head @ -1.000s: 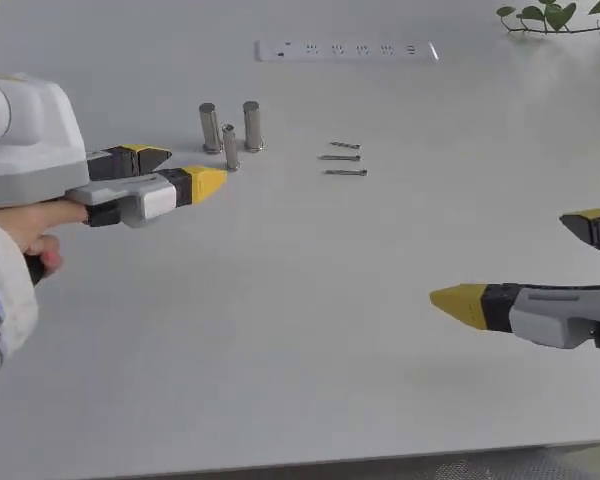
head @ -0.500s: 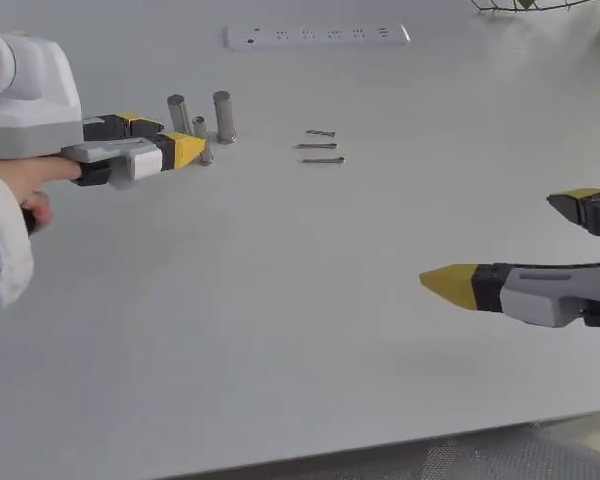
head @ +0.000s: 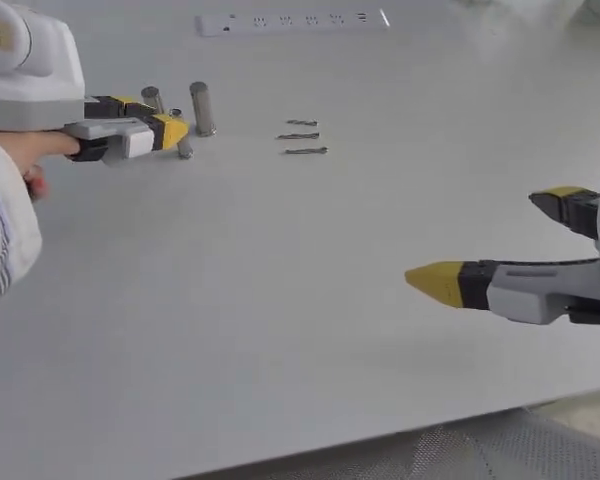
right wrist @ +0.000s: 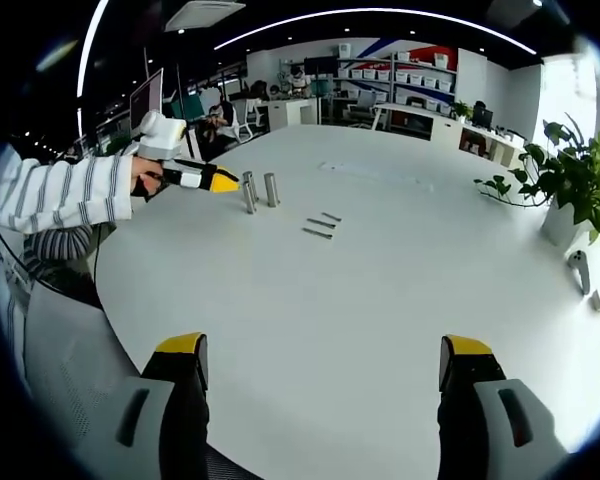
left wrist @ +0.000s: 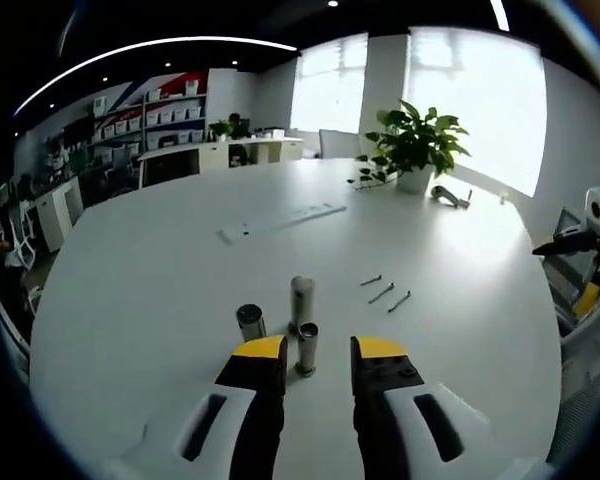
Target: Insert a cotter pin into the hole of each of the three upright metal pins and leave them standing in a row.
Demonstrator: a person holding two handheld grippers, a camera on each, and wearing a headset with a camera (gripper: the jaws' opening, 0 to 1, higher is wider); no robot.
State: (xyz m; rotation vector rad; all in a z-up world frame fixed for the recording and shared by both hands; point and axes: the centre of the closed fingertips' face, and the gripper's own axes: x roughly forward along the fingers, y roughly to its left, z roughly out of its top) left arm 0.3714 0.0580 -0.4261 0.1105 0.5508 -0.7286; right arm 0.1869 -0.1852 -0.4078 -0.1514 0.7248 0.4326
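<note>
The right gripper (right wrist: 322, 350) (yellow-tipped jaws wide apart) hangs over a white desk (right wrist: 380, 300); far left, the left gripper (right wrist: 223, 181) is beside upright grey metal pins (right wrist: 271, 189), with thin cotter pins (right wrist: 320, 225) near.

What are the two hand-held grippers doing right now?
Left hand-held gripper: open, a metal pin between its jaws.
Right hand-held gripper: open, holding nothing.

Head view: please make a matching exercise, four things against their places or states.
Things: 1 power strip; 2 cotter pins; 3 left hand-held gripper; 4 right hand-held gripper.
States: A a metal pin between its open jaws; B farthest back on the table; C lying right of the metal pins; D open above bare table.
Pairs: 1-B, 2-C, 3-A, 4-D.
</note>
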